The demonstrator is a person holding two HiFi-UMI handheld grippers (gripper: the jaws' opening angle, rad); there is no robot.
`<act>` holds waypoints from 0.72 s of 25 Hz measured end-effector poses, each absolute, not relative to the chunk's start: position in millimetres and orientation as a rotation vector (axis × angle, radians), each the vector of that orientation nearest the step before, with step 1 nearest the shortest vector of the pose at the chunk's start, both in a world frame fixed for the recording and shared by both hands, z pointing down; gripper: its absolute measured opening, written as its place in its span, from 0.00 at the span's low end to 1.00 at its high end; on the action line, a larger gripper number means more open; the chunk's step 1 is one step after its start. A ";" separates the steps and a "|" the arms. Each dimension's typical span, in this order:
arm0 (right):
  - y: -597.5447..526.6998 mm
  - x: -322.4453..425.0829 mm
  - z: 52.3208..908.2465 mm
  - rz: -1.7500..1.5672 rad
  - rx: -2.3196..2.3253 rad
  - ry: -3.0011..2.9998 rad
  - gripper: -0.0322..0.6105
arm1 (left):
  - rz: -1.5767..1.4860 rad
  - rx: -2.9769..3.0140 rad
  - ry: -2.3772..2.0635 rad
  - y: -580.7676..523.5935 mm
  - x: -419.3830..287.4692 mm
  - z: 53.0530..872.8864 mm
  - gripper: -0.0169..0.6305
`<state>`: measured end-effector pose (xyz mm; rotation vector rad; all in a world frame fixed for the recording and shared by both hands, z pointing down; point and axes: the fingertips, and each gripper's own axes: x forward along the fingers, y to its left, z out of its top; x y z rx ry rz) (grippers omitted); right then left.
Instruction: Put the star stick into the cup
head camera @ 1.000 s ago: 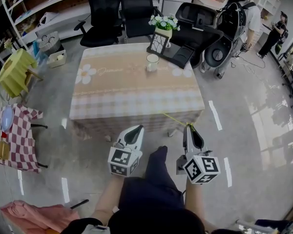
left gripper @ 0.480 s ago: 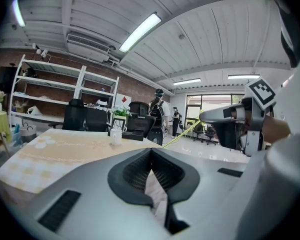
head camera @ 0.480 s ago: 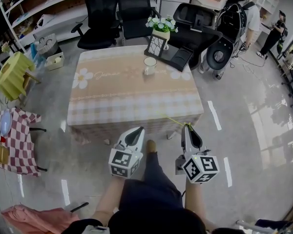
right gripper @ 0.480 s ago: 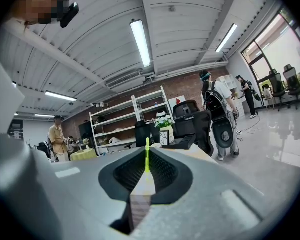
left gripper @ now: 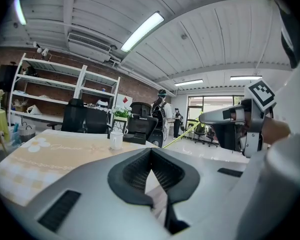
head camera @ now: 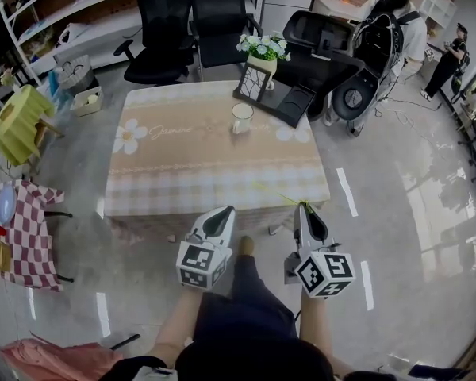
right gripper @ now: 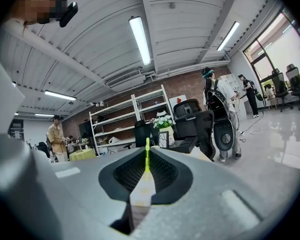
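Forward toward the table [head camera: 214, 169], right gripper [head camera: 304, 206] grips star stick [head camera: 282, 195].

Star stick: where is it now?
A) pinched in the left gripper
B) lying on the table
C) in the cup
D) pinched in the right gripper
D: the right gripper view shows the right gripper shut on the thin yellow-green stick, which pokes out ahead of the tips. The head view shows the cup standing apart from it, at the far side of the table.
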<state>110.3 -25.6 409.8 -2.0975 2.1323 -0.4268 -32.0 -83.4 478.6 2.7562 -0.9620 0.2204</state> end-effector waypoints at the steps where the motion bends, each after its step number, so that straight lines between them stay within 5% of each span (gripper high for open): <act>1: -30.3 113.1 408.9 -0.425 -2.097 2.132 0.08 | 0.218 2.755 -0.962 -87.5 -29.9 479.1 0.04; 18: -112.9 158.9 407.6 -0.449 -2.093 2.153 0.08 | 0.221 2.717 -1.005 -169.2 10.1 475.3 0.04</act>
